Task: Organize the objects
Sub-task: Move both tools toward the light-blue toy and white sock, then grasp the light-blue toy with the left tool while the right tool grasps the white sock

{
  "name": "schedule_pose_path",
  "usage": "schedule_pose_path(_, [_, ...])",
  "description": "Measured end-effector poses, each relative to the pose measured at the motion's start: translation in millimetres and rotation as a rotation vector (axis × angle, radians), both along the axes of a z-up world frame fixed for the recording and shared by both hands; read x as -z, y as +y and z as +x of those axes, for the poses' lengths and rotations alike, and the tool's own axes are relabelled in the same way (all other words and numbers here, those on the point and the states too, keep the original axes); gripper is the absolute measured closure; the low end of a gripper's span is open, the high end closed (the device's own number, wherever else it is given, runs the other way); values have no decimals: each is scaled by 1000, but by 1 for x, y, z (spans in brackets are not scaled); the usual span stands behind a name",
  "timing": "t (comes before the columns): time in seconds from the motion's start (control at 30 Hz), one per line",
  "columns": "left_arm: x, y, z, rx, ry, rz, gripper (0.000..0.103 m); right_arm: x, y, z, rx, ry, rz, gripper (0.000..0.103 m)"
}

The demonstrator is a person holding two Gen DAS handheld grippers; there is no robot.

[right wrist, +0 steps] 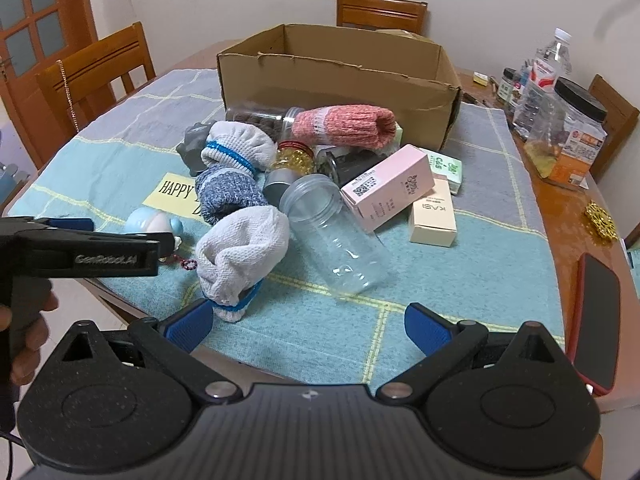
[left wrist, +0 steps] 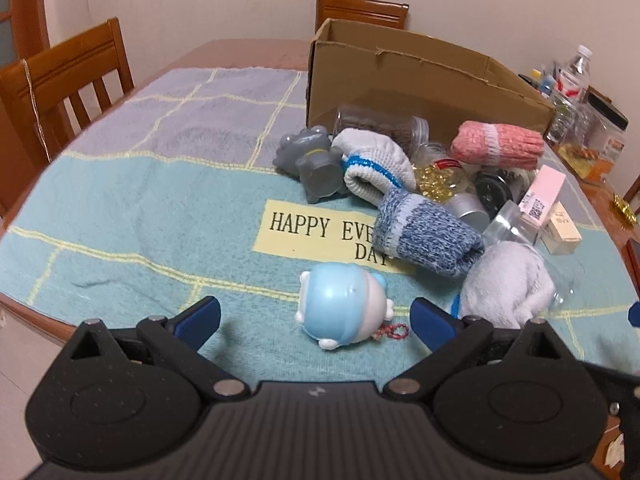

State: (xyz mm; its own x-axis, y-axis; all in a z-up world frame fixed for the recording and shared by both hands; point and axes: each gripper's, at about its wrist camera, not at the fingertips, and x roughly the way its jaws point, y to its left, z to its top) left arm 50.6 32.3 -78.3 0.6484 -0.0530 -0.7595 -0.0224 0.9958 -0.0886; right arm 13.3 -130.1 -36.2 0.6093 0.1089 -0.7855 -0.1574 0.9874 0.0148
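Observation:
A pile of objects lies on a teal towel (left wrist: 120, 216) before an open cardboard box (left wrist: 420, 80) (right wrist: 340, 76). A light blue toy figure (left wrist: 340, 308) (right wrist: 154, 222) lies nearest my left gripper (left wrist: 316, 316), which is open with the toy between its fingertips, not touching. My right gripper (right wrist: 308, 324) is open and empty, just short of a white rolled sock (right wrist: 240, 252) and a clear plastic jar (right wrist: 336, 236) lying on its side. The left gripper also shows in the right wrist view (right wrist: 120, 240). Rolled blue (left wrist: 428, 232), white (left wrist: 372, 164) and pink socks (left wrist: 496, 144) lie in the pile.
A grey toy (left wrist: 312, 160), small jars (right wrist: 294, 158), a pink carton (right wrist: 392, 186) and a cream carton (right wrist: 434, 216) lie in the pile. A phone (right wrist: 596, 312) lies at the right table edge. Bottles and a jar (right wrist: 568, 128) stand far right. Wooden chairs (left wrist: 64, 80) surround the table.

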Motion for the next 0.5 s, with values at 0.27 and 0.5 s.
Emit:
schedule_pose_path(0.27, [13,-4,12,11,1,-59,33,0,9,4,-54,2,-21,0])
schedule_pose_path(0.5, [11,-3,13,16,1,-51,49,1,16,9,-77,3,-38,0])
